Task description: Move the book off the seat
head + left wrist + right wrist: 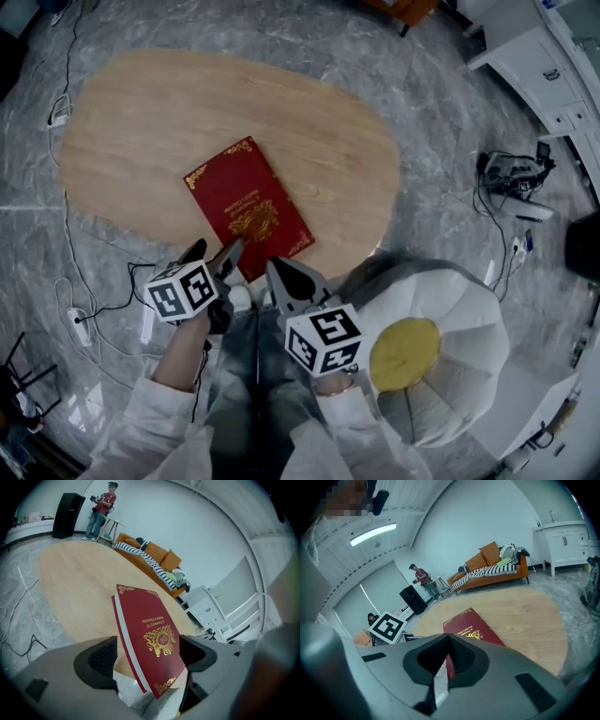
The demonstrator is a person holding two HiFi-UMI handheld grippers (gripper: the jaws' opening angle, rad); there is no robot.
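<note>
Nearest the viewer are a lap in faded blue jeans [246,375] and two white sleeves [150,422]. Each hand holds a grey tool carrying a white cube printed with black square markers.

The left tongs [216,255] are spread wide. The near end of the book shows in the gap between the ribbed black pads, and neither pad presses on it. The right tongs [278,272] are clenched, their dark pads meeting with nothing between them, just beside the book's near corner.

To the right of the lap stands a round white seat [473,314] with padded, petal-like lobes and a flat mustard-yellow cushion [405,352] at its centre.

The book [246,208] is not on that seat. It lies flat and at a slant on the near part of the table [131,141], with its nearest corner reaching past the rim. It is a deep red hardback with gilt scrollwork at the corners, a gold crest and gold lettering, and its white page block shows along one edge.

The table is low, with a smooth, rounded pebble-shaped top of pale wood grain. Under it is a glossy floor [441,103] of grey veined marble, strewn with thin cables.

Farther off are an orange sofa [497,564] draped with a striped throw, white panelled cabinets [562,538], a black speaker [68,515] and a standing person [104,506]
</note>
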